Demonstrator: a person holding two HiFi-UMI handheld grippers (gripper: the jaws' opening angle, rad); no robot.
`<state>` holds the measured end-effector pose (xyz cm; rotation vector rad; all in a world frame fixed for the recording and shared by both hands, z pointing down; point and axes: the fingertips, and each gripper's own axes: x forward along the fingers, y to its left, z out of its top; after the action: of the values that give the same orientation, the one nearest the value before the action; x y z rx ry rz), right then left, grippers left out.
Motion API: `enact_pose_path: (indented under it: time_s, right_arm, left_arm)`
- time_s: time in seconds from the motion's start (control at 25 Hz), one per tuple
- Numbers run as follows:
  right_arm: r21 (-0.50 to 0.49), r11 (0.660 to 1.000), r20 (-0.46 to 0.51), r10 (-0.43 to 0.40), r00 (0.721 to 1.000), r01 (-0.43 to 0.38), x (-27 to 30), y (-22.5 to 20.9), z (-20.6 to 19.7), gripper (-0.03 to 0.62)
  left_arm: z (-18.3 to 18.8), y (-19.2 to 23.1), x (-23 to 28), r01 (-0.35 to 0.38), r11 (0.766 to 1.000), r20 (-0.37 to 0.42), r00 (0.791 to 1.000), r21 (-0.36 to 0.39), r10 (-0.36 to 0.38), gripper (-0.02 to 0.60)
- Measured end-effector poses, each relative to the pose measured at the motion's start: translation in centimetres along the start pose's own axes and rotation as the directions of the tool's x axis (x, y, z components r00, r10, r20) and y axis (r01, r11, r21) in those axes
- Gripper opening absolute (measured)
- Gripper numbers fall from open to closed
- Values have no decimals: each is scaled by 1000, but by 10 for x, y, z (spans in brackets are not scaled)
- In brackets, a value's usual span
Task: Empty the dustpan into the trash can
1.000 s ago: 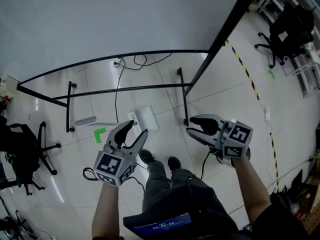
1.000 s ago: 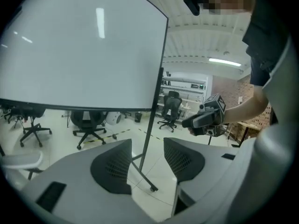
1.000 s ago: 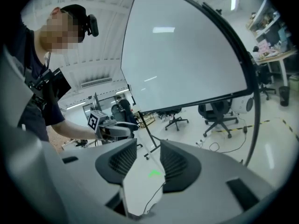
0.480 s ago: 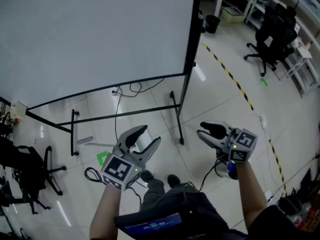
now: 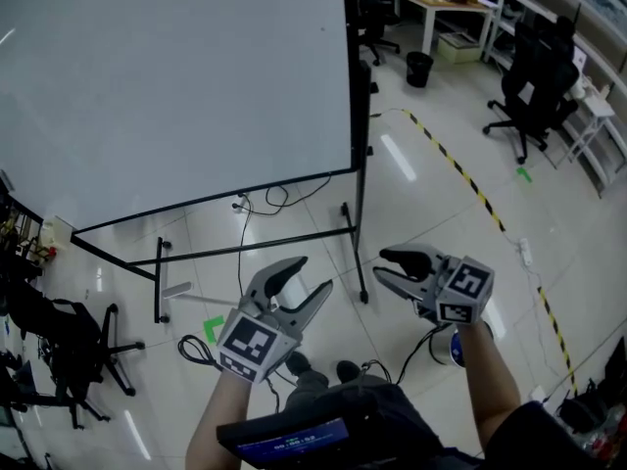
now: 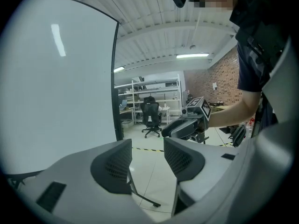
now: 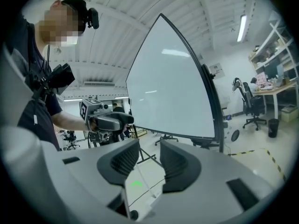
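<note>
Above the tiled floor (image 5: 294, 213), the left gripper (image 5: 312, 274) and the right gripper (image 5: 382, 264) both stand open and empty, the right slightly narrower than a second ago. Both have risen since then. The white dustpan (image 5: 309, 295) lies on the floor beneath the left jaws.

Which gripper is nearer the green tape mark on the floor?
Left. The left gripper, open, hangs just right of the green tape mark in the head view. The right gripper sits further right, past the left one; its jaws have just been closing, nothing between them.
</note>
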<state>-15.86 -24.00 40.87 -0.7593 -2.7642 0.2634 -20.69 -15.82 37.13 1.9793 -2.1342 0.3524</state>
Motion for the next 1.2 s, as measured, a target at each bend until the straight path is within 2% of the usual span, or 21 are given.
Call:
enact_pose_path:
  time_s: [0.16, 0.28, 0.44, 0.6, 0.76, 0.88, 0.96, 1.04, 1.08, 1.16, 1.2]
  right_arm:
    - [10, 1000, 24, -8, 1000, 8, -3, -1, 5, 149]
    - [18, 1000, 33, -9, 999, 9, 3, 0, 6, 149]
    - [16, 1000, 27, -20, 999, 20, 13, 9, 11, 149]
    - [1, 999, 31, -38, 999, 38, 35, 16, 30, 149]
    - [8, 999, 51, -53, 997, 53, 60, 27, 48, 146]
    - [-13, 997, 42, -76, 996, 76, 80, 35, 59, 126]
    - [-35, 996, 46, -78, 996, 80, 93, 42, 66, 126]
    - [-60, 994, 38, -84, 996, 86, 102, 49, 71, 121]
    - [-73, 993, 33, -90, 995, 92, 104, 53, 74, 113]
    - [-96, 990, 26, -103, 994, 105, 108, 59, 78, 99]
    - [-107, 988, 25, -109, 994, 111, 110, 62, 80, 84]
  left_arm:
    - [2, 3, -3, -2, 999, -4, 1000, -32, 2, 213]
    - [3, 12, -4, -1, 998, 11, 1000, -64, 2, 181]
    - [0, 19, -7, 22, 998, 17, 1000, -50, -21, 181]
    - [5, 39, -16, 27, 998, 66, 998, -53, -24, 179]
    - [11, 63, -28, 52, 997, 100, 994, -55, -46, 127]
    - [14, 76, -37, 87, 994, 111, 991, -63, -80, 126]
    - [18, 86, -43, 86, 995, 126, 989, -55, -78, 126]
    - [21, 90, -48, 94, 994, 141, 986, -49, -86, 58]
    - [24, 91, -50, 103, 994, 147, 985, -46, -96, 58]
    - [29, 92, -54, 123, 992, 154, 981, -34, -117, 3]
    - [30, 94, -56, 131, 991, 158, 979, -25, -126, 3]
